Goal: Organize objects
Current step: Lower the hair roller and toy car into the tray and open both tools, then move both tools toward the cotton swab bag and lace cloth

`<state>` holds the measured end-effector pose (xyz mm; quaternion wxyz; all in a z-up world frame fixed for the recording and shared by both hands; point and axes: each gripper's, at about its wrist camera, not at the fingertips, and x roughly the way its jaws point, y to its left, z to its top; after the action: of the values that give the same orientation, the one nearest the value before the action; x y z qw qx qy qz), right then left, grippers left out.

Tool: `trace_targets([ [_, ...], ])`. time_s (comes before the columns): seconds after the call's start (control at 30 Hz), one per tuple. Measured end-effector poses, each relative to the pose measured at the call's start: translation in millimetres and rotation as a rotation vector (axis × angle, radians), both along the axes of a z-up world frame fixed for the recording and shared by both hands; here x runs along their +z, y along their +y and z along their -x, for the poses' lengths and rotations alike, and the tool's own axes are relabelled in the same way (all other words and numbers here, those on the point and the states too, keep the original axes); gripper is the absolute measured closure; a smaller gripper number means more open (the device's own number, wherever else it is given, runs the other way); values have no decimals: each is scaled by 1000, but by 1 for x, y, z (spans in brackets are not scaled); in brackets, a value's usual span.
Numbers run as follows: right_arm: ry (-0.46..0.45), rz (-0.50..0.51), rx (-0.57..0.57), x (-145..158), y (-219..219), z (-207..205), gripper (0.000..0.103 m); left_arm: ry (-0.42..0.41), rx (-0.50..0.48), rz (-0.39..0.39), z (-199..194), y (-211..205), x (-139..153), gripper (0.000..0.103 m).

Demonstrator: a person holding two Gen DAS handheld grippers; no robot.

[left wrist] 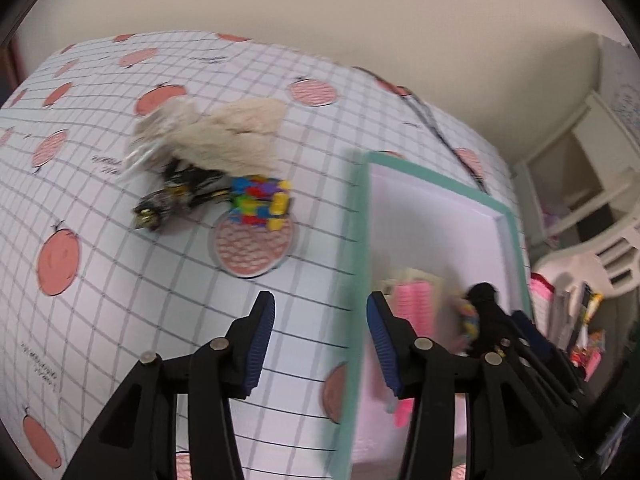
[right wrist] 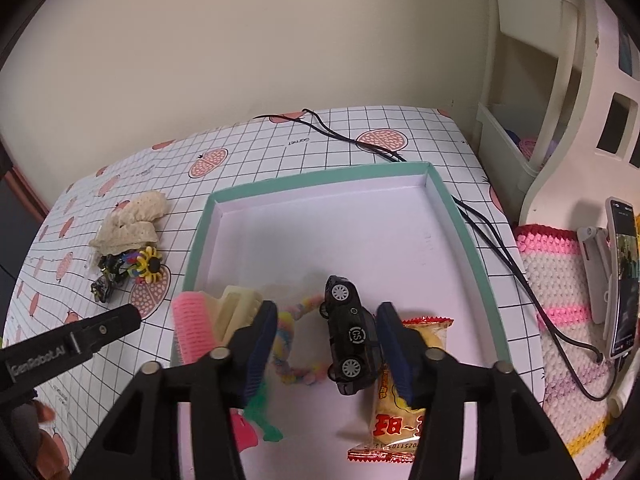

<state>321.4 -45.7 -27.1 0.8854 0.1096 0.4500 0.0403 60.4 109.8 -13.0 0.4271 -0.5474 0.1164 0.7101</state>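
Teal-rimmed tray (right wrist: pixel 448 204) holding a black toy car (right wrist: pixel 350 340) on its side, snack packet (right wrist: pixel 396 412), fuzzy ring (right wrist: pixel 288 344), pink roller (right wrist: pixel 192 332). Right gripper (right wrist: pixel 326 344) spread wide over the car, gripping nothing. Left gripper (left wrist: pixel 320 344) gaping too, empty, above the tablecloth (left wrist: pixel 120 280). Off-tray: lace cloth (right wrist: pixel 132 224), beaded flower (right wrist: pixel 148 266), cables (right wrist: pixel 492 232) along the far rim.

The far half of the tray (right wrist: pixel 446 196) floor is bare, open to a claw from above. Its near half is crowded: a toy car (right wrist: pixel 350 336) lies between the spread fingers of the right claw (right wrist: pixel 326 344), with a snack packet (right wrist: pixel 394 408) just right, a fuzzy loop (right wrist: pixel 292 344) and a pink roller (right wrist: pixel 192 330) left. On the desk (right wrist: pixel 248 140), bare cloth separates the tray from a heap of lace and trinkets (right wrist: pixel 128 244). Cables (right wrist: pixel 488 236) run past the tray's right wall. The left claw (left wrist: pixel 320 344) hangs open over the tray's left rim.
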Motion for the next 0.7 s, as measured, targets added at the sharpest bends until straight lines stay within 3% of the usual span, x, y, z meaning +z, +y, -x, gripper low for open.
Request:
trace_targets([
  [0.17,0,1,-3,-1,-1,0,37,38,44,35,8,-5,-3,41],
  [0.37,-6,4,-1,-1,-1,-1,26,39,77,69,15,-7,-9,40],
  [0.47,-6,10,3,-1,0,-1,19,43,95,81,17,-9,-11,23],
  [0.7,-17,18,7,0,1,1,5,59,130,87,23,-15,-13,20],
])
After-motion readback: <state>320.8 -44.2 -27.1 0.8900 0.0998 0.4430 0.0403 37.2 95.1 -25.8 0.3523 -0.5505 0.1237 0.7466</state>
